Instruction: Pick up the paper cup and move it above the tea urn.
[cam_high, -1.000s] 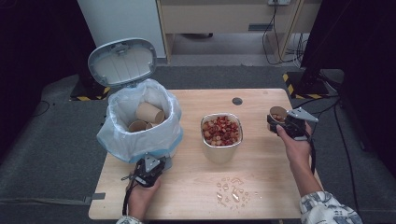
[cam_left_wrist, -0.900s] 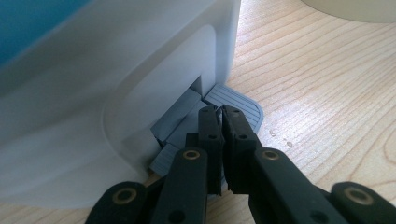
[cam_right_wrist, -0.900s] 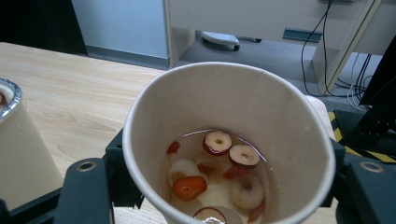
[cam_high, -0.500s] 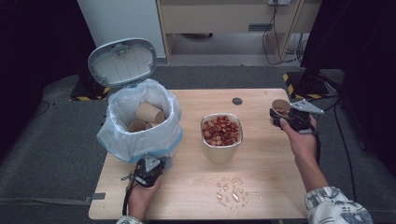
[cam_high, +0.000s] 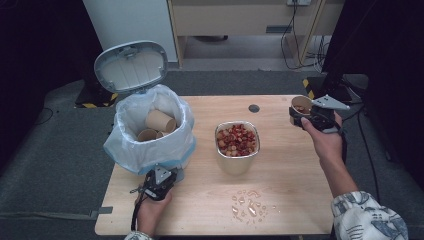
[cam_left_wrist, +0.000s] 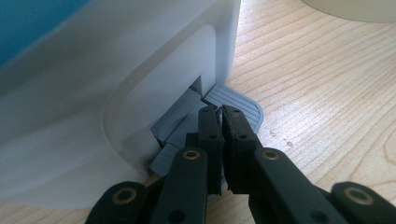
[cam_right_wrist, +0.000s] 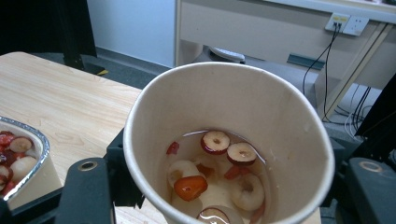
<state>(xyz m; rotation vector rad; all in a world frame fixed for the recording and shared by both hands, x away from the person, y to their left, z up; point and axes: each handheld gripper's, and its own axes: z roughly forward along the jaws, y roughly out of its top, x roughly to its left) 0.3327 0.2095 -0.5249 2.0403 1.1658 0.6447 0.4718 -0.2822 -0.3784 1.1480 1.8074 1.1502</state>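
over the far right edge of the table, the right claw holds a paper cup upright, its jaws pressed on either side of the cup's wall. the right gripper view looks down into that cup: sliced red dates and pale fruit pieces sit in a little liquid at the bottom. the foil container, already heaped with the same fruit, stands mid-table, to the left of the cup and a little nearer the person, well apart from it. so the coming move likely turns on carrying the cup leftward over that container, or on to the bin, with its long axis kept vertical until it is time to tip. the right forearm reaches forward, hand wrapped round the gripper at about rim height of the container.

the left claw sits at the near foot of the lined bin, jaws closed with nothing between them, their tips pressing on the grey pedal. the lid stands open, and empty cups lie inside. a small spill wets the table near the person.
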